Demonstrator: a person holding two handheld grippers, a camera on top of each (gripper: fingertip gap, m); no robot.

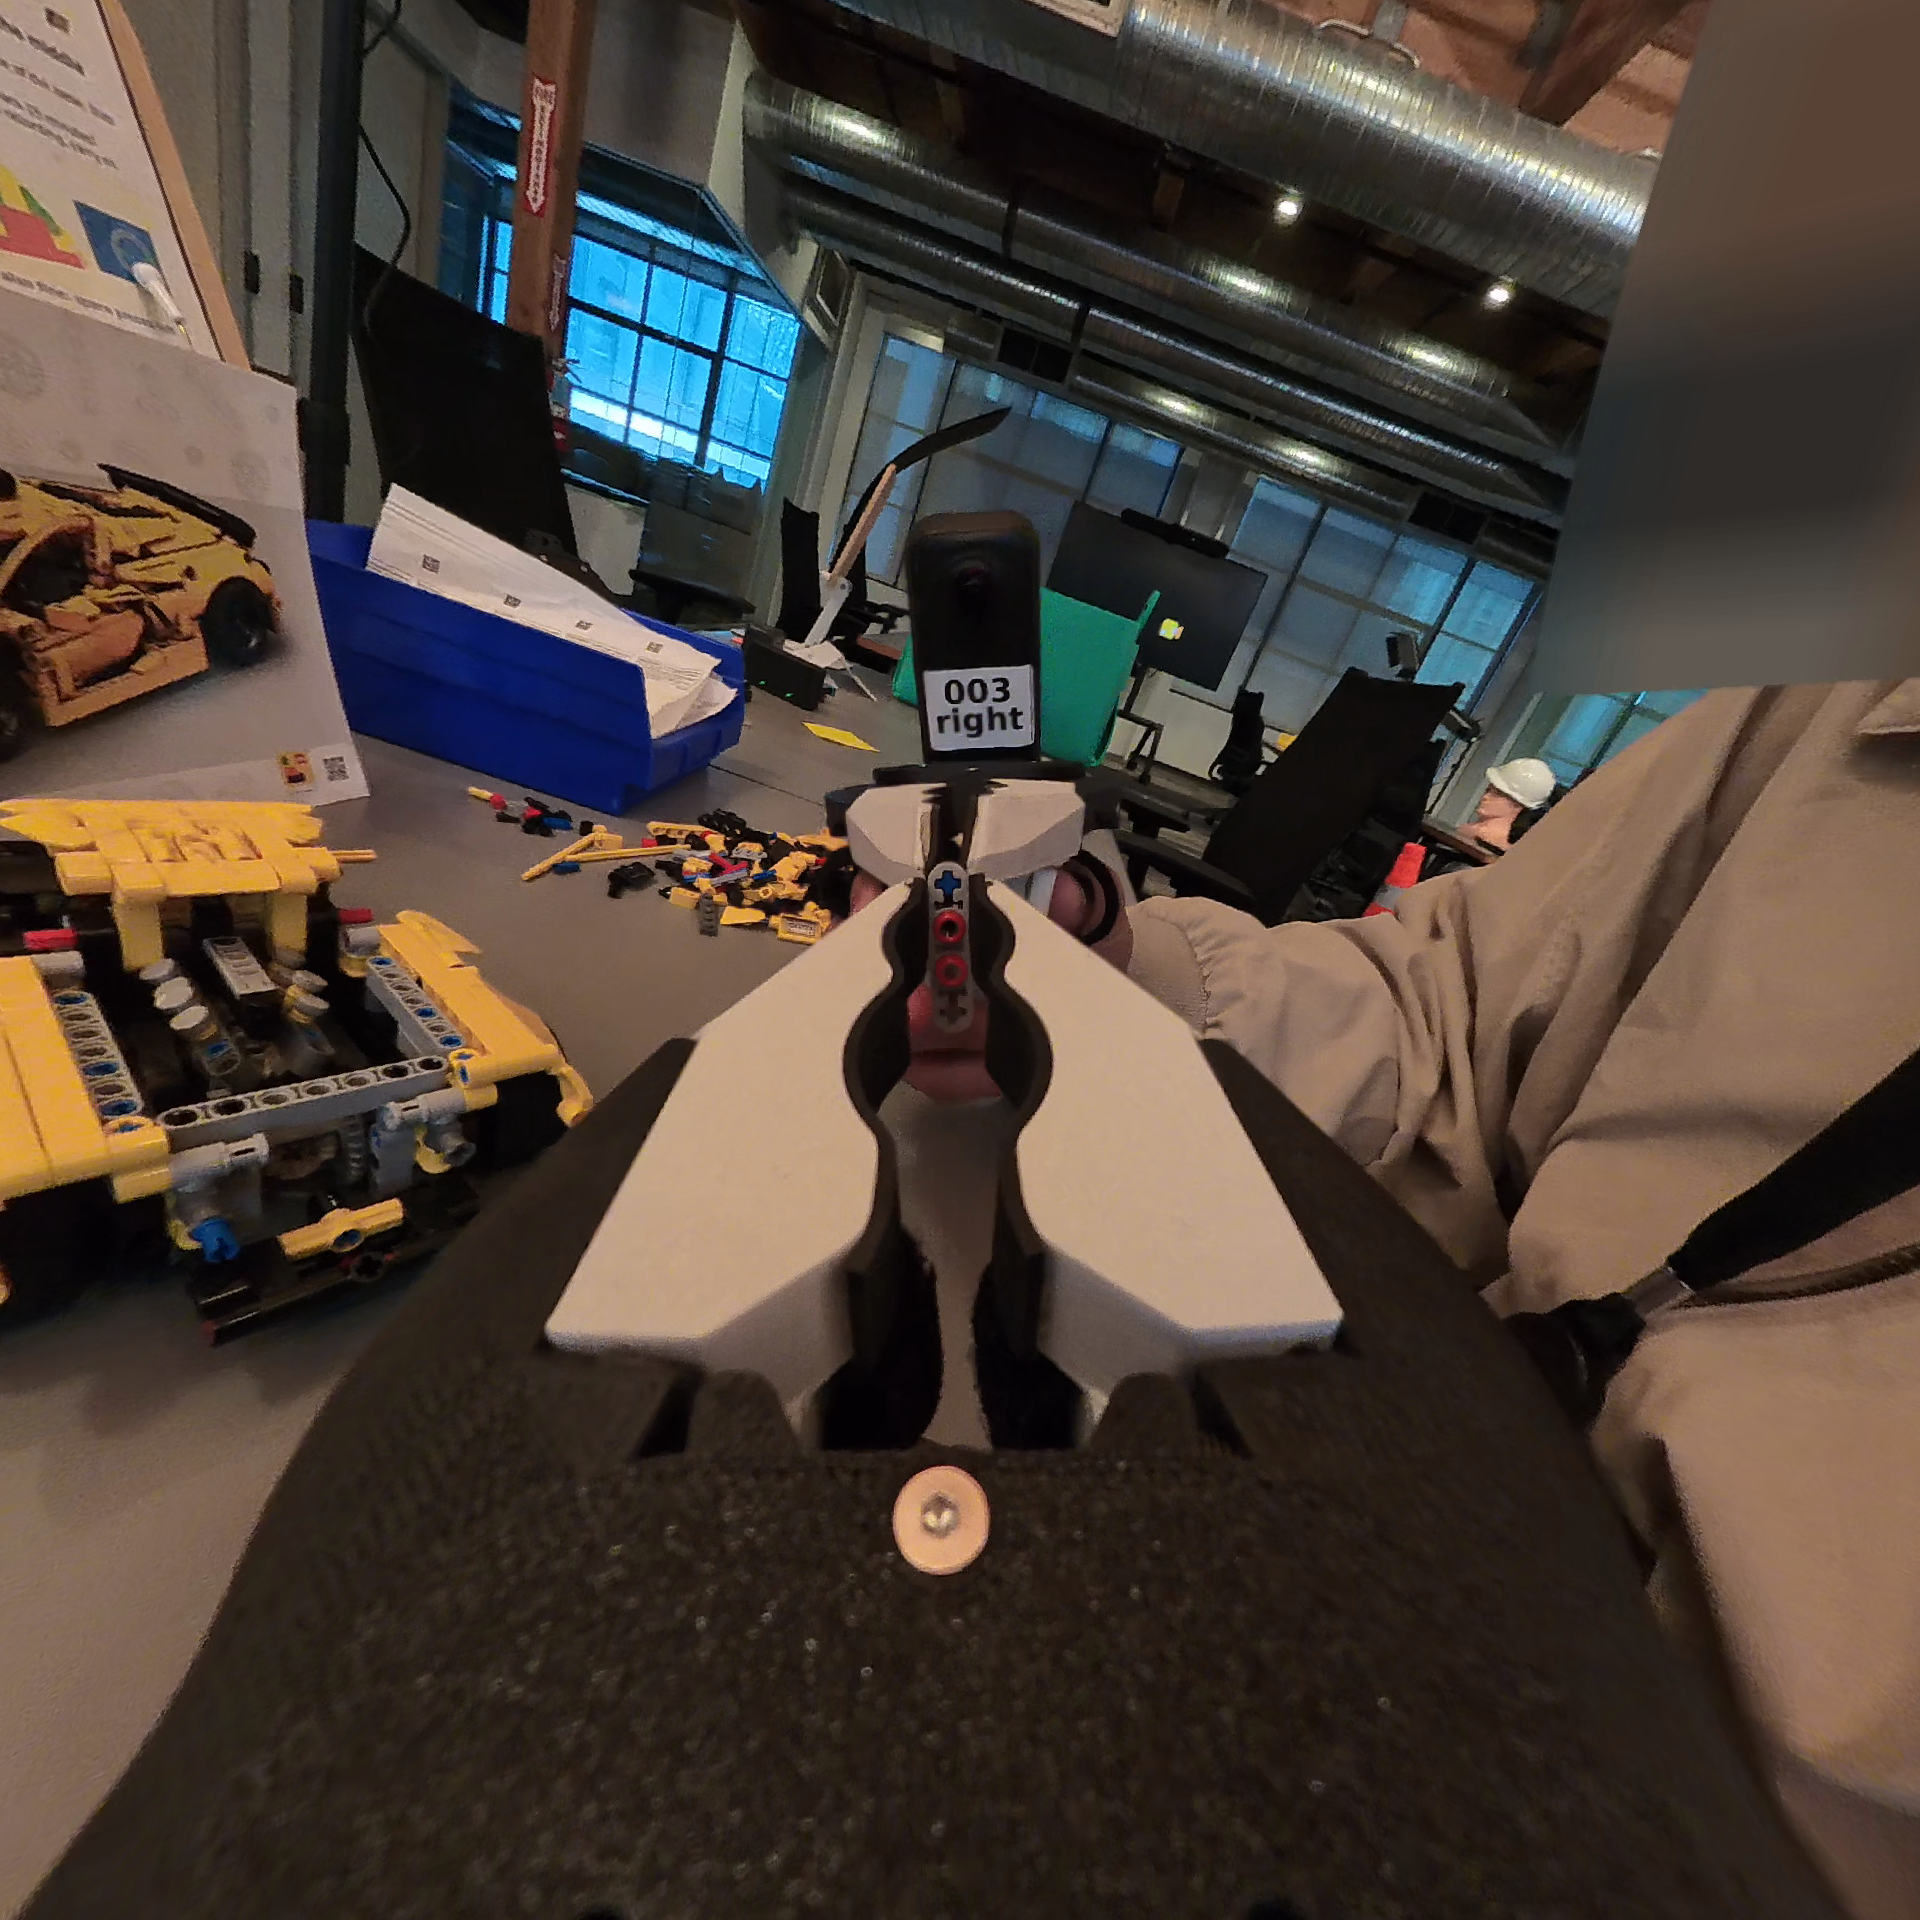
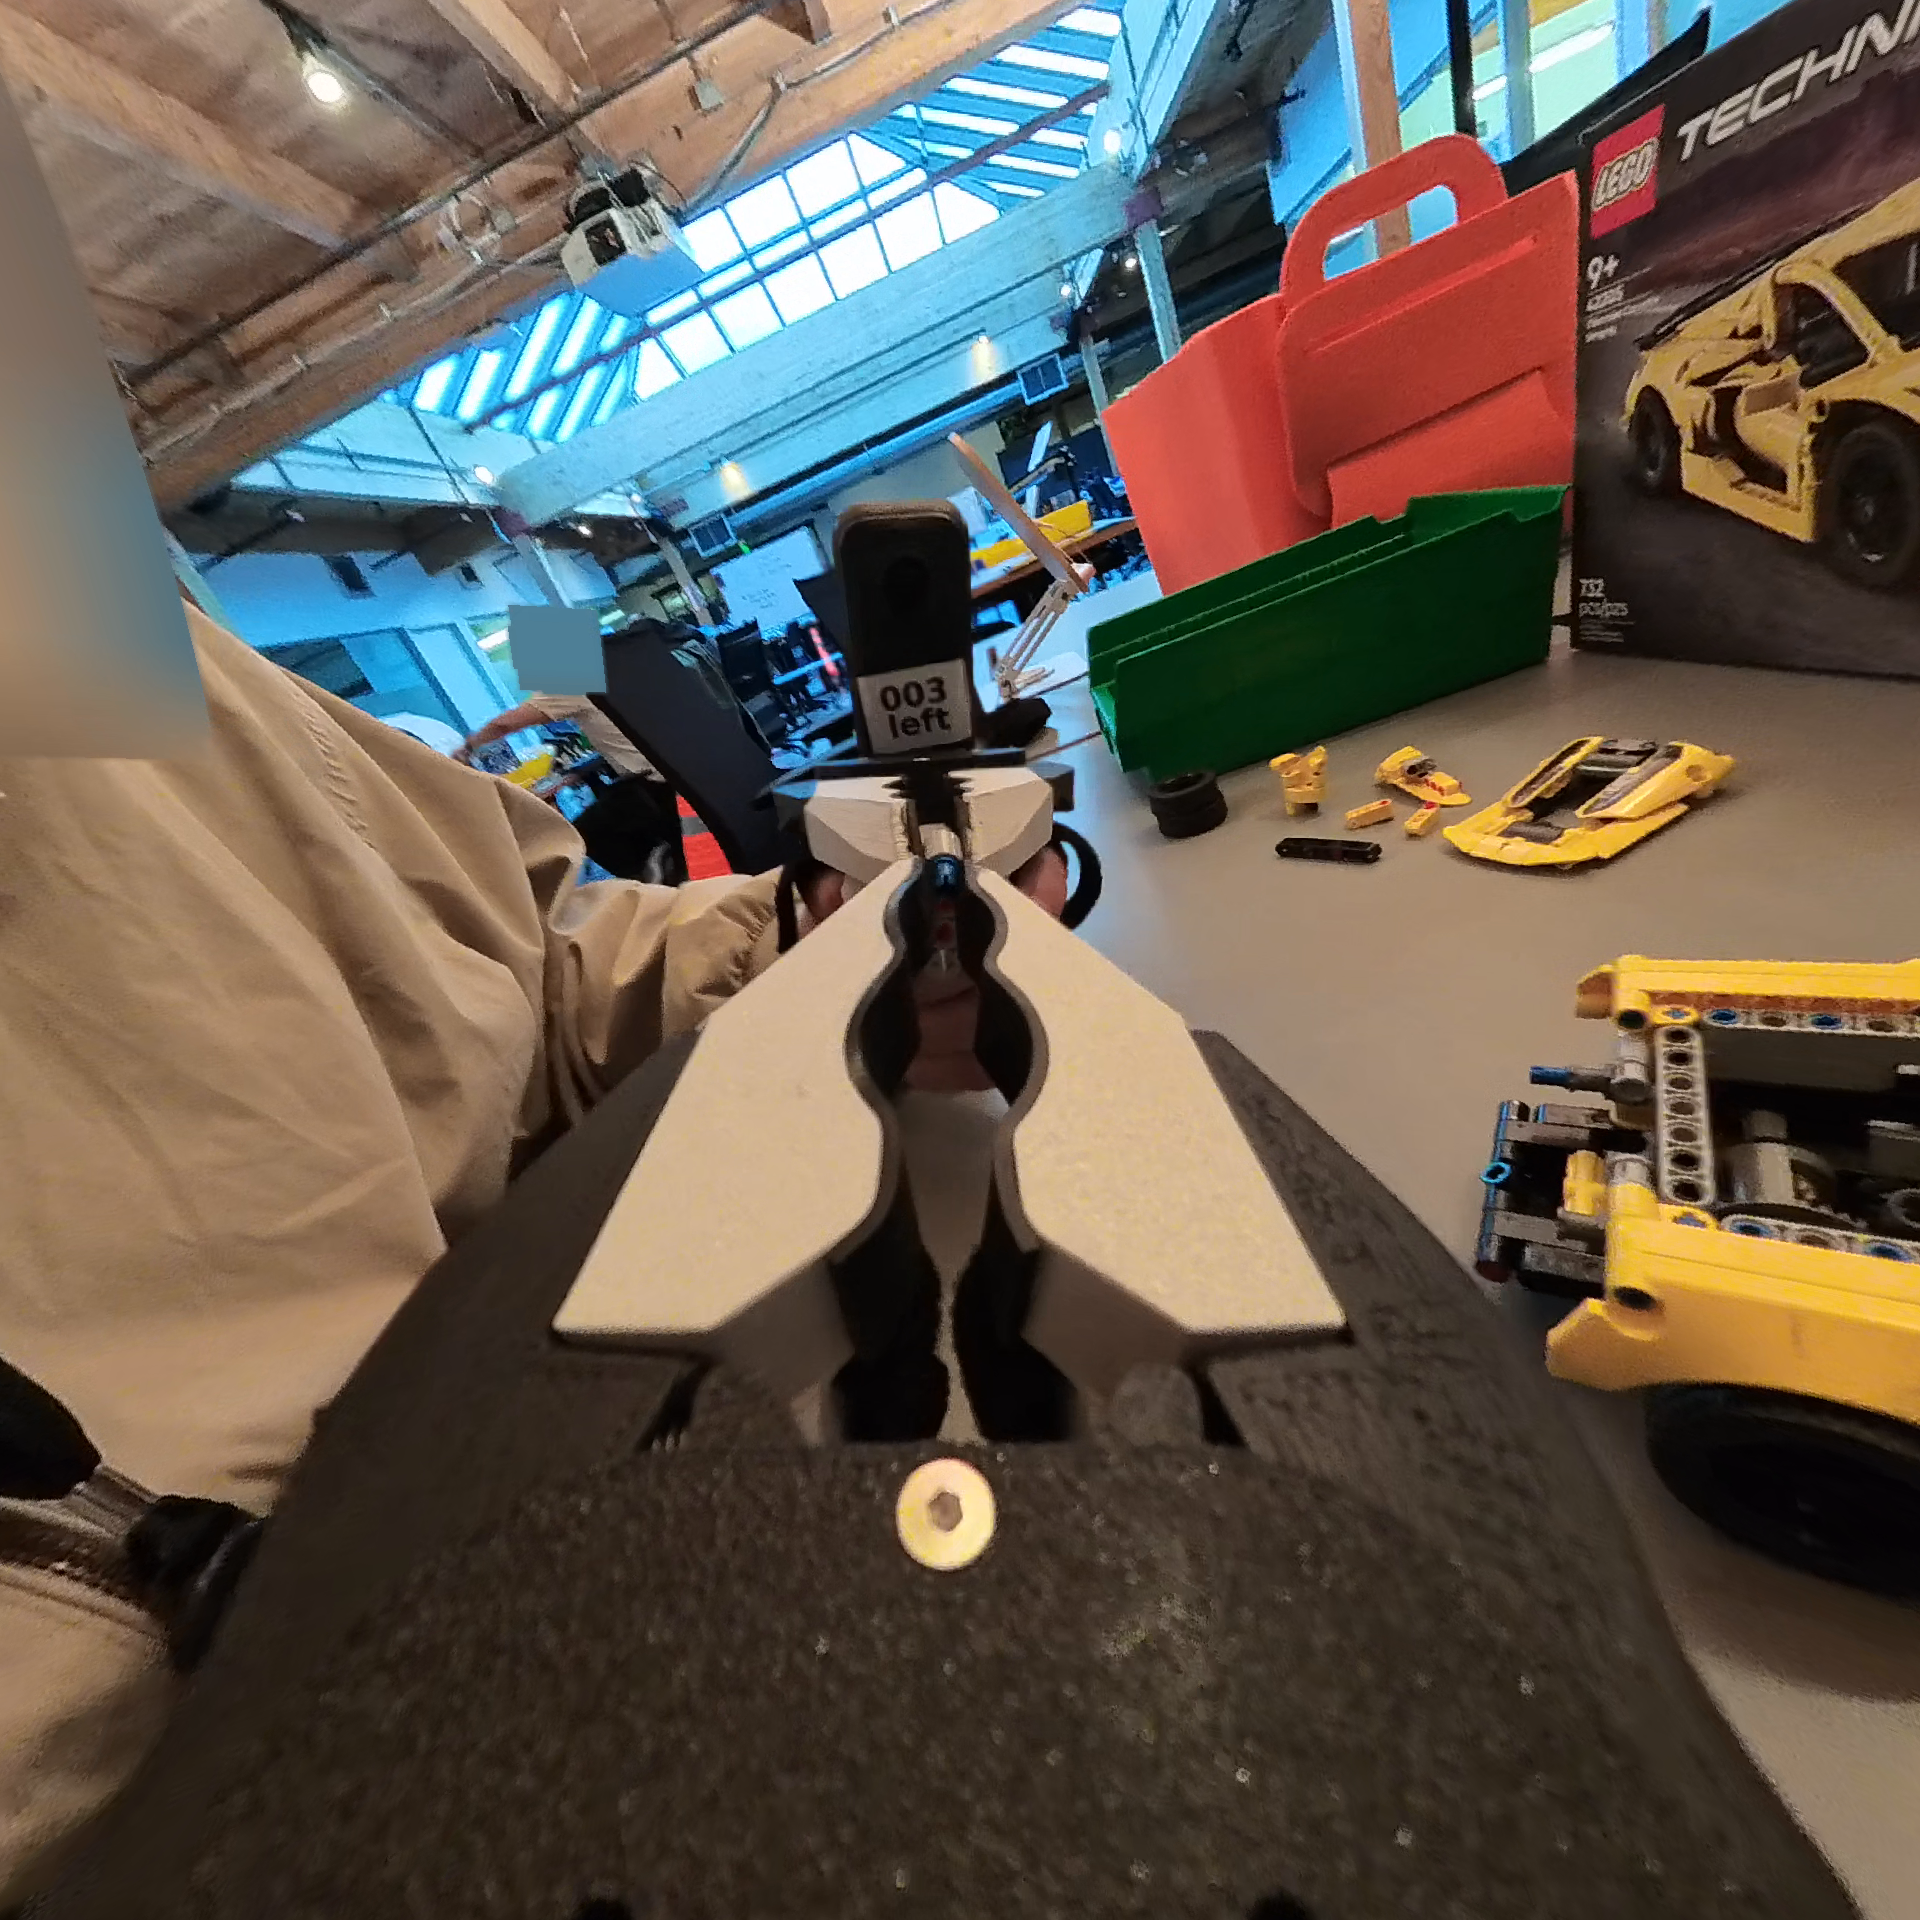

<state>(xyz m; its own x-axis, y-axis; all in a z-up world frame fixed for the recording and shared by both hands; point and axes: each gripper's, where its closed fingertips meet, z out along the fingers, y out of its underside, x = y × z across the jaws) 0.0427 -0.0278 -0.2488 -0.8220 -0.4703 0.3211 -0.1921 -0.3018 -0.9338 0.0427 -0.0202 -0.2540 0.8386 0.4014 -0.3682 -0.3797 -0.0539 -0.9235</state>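
Note:
My two grippers face each other tip to tip above a grey table. My left gripper is shut on a short grey beam that carries two red pins and a blue cross-shaped pin at its top hole. My right gripper is shut on the small blue pin, which meets the beam's end. In the left wrist view the right gripper sits just beyond the beam. In the right wrist view the left gripper holds the beam edge-on. A hand shows behind each gripper.
A half-built yellow car model stands on the table and also shows in the right wrist view. Nearby are a pile of loose parts, a blue bin, a green bin, an orange case, the kit box and a yellow body panel. The grippers are tip to tip, or close to it.

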